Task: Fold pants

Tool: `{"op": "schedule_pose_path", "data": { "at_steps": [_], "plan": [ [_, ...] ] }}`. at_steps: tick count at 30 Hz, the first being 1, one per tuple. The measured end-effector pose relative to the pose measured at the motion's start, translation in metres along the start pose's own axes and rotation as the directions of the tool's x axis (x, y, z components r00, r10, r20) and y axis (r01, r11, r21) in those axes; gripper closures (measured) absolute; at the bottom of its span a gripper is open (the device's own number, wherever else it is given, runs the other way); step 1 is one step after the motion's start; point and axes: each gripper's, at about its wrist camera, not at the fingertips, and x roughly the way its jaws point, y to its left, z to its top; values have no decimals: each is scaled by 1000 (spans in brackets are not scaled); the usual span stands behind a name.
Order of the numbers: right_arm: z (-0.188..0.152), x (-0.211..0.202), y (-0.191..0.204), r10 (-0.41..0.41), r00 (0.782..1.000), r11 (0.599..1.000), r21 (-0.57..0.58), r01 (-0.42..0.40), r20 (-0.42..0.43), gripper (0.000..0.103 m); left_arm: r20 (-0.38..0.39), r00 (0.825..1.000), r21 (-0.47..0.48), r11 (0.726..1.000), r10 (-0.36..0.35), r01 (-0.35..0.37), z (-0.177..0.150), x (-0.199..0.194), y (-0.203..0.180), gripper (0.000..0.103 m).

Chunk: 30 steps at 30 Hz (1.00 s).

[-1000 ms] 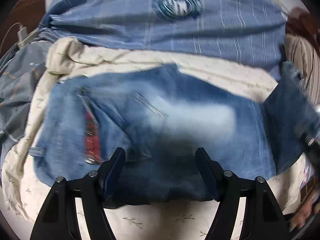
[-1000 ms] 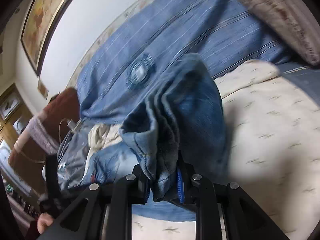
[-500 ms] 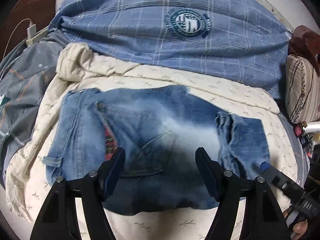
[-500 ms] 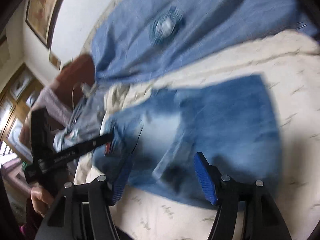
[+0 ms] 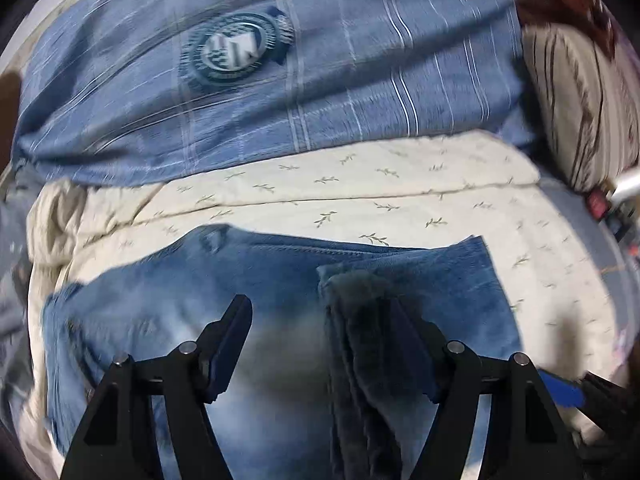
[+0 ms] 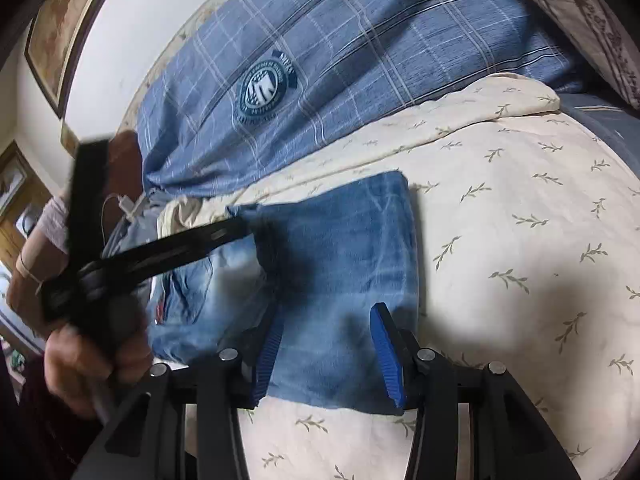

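On the bed [image 6: 520, 208], the jeans [image 6: 340, 240] lie partly folded, leg ends doubled over the seat. The left gripper [image 5: 320, 356] (jaws wide apart) straddles the hems, gripping nothing; the right gripper [image 6: 326, 356] hovers open, empty. Catching only one layer could drag the fold askew.
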Motion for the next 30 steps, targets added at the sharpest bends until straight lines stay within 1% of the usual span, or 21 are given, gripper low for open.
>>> {"op": "schedule_pose_path", "data": {
  "at_steps": [1,2,4,6,7,10,11,13,16,17,20,23,25,27,28,29,30],
  "plan": [
    [-1,3,1,1,1000,1000,-8,-1,-10,55,-11,1000,19,999,29,-28,2,8,-2,31],
    [-1,5,1,4,1000,1000,-14,-5,-19,55,-25,996,36,996,80,-79,5,18,-2,31],
    [-4,12,6,2,999,1000,-31,-3,-38,55,-47,992,37,993,114,-113,8,36,3,31],
    [-6,20,9,-1,998,999,-45,-1,-62,56,-68,992,25,994,104,-102,9,49,4,30],
    [-7,25,10,-5,997,999,-52,1,-78,56,-64,993,27,995,102,-100,10,53,3,29],
    [-9,39,13,-30,994,997,-77,21,-109,55,-32,987,88,984,156,-153,13,61,-9,27],
    [-9,41,14,-33,994,996,-85,24,-108,55,-30,987,92,984,157,-154,14,61,-9,27],
    [-8,42,15,-31,994,996,-84,22,-107,55,-47,992,62,991,119,-116,16,58,-1,27],
    [-6,39,13,-13,995,998,-61,7,-95,55,-43,998,-9,999,45,-45,16,42,22,27],
    [-5,38,15,-4,996,998,-59,-1,-85,56,-28,999,-28,999,37,-38,14,32,32,27],
    [-4,37,25,20,998,997,-72,-25,-65,56,5,999,-40,998,46,-46,3,4,59,27],
    [-9,46,42,3,998,993,-118,-11,-68,56,13,997,-47,996,72,-72,-17,-24,91,27],
    [-13,58,55,-33,996,985,-169,19,-84,56,12,996,-85,993,89,-87,-30,-38,118,27],
    [-22,69,66,-105,990,968,-239,81,-92,55,14,995,-149,985,94,-91,-45,-53,145,27],
    [-25,73,74,-145,987,950,-290,119,-69,55,14,994,-198,975,105,-100,-54,-62,165,27],
    [-27,74,78,-162,985,941,-310,136,-57,55,16,993,-227,968,114,-108,-60,-68,177,27],
    [-26,73,80,-170,984,939,-312,144,-55,55,16,991,-269,955,133,-123,-69,-76,196,27]
  ]
}}
